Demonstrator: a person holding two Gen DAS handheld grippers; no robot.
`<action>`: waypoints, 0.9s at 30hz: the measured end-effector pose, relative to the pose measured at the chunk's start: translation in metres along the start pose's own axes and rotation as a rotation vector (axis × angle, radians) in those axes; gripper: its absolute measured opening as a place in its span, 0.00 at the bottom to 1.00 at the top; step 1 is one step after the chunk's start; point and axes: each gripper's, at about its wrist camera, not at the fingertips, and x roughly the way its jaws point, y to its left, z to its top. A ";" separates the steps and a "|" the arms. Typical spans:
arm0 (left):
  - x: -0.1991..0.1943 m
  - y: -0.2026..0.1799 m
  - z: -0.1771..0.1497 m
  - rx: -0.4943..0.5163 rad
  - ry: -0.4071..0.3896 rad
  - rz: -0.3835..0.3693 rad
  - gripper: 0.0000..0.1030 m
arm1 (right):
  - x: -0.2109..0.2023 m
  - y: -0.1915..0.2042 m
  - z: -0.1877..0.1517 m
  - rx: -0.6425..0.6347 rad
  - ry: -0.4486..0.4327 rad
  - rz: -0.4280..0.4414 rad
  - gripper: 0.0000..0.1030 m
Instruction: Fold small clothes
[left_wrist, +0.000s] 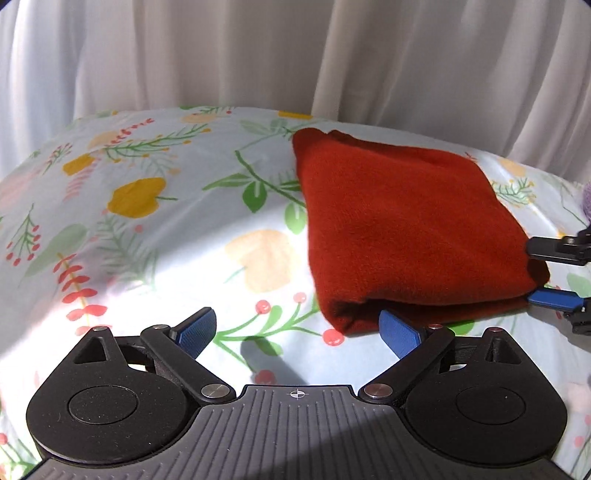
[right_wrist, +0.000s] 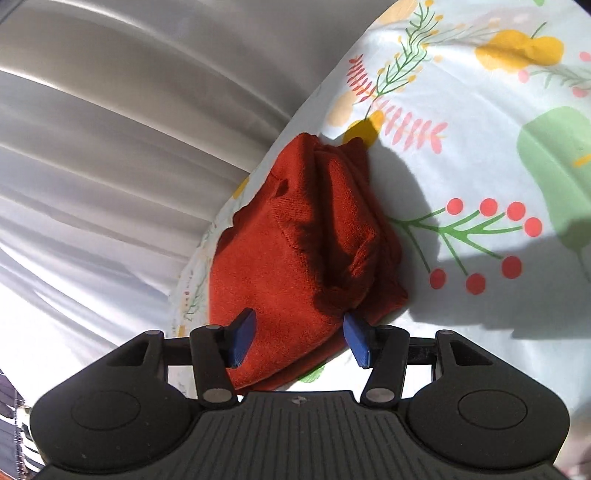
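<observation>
A rust-red knitted garment (left_wrist: 402, 229) lies folded into a thick rectangle on the floral sheet (left_wrist: 155, 236). My left gripper (left_wrist: 299, 332) is open just in front of its near left corner, with nothing between the blue pads; the right pad (left_wrist: 400, 332) touches the fold's front edge. My right gripper (right_wrist: 299, 339) is open with its jaws either side of the garment's (right_wrist: 295, 251) right edge, one pad above and one below. It also shows at the right edge of the left wrist view (left_wrist: 554, 273).
White curtains (left_wrist: 258, 55) hang right behind the bed. The floral sheet (right_wrist: 480, 166) spreads out to the left of the garment. A bit of purple fabric (left_wrist: 586, 201) shows at the far right.
</observation>
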 end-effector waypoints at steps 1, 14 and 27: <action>0.003 -0.004 0.000 -0.002 0.003 -0.007 0.95 | 0.006 0.003 0.000 -0.006 -0.013 -0.043 0.49; 0.019 0.025 0.005 -0.190 0.066 0.093 0.96 | 0.014 -0.024 0.009 0.104 -0.020 -0.012 0.15; -0.014 0.038 0.050 -0.329 0.005 -0.022 0.94 | -0.008 0.055 0.004 -0.508 -0.107 -0.248 0.32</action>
